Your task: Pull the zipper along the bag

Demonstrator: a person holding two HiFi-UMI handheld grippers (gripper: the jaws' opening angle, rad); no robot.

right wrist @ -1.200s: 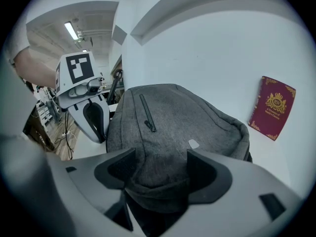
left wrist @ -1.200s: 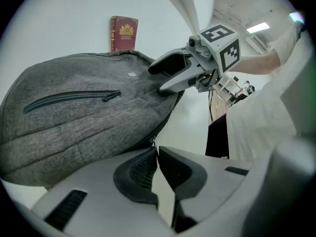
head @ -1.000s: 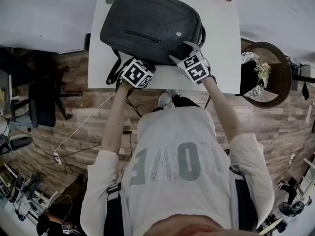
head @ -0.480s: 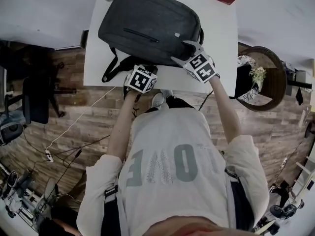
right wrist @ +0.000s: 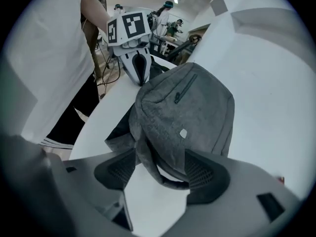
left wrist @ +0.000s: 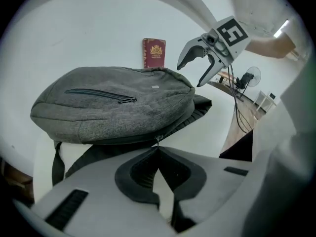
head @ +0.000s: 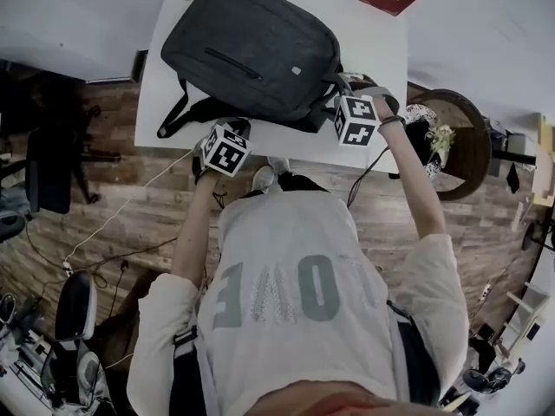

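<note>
My left gripper point(left wrist: 158, 148) is pinched closed on the small zipper pull point(left wrist: 157, 139), which sits right at its fingertips on the near seam of the grey bag point(left wrist: 113, 105). My right gripper point(right wrist: 160, 156) has its jaws spread. The bag's end, with its loop handle, lies between the fingers, but the pads do not clamp it. Out from both sets of fingers the bag lies flat on the white table point(head: 381, 50). Beyond the bag, on the far side from my left fingers, is a red booklet point(left wrist: 154, 53).

Grey bag point(left wrist: 113, 102) on white table point(left wrist: 212, 127), left tool point(left wrist: 158, 149) pinching its zipper pull point(left wrist: 157, 140), right tool point(left wrist: 191, 75) gaping beyond
</note>
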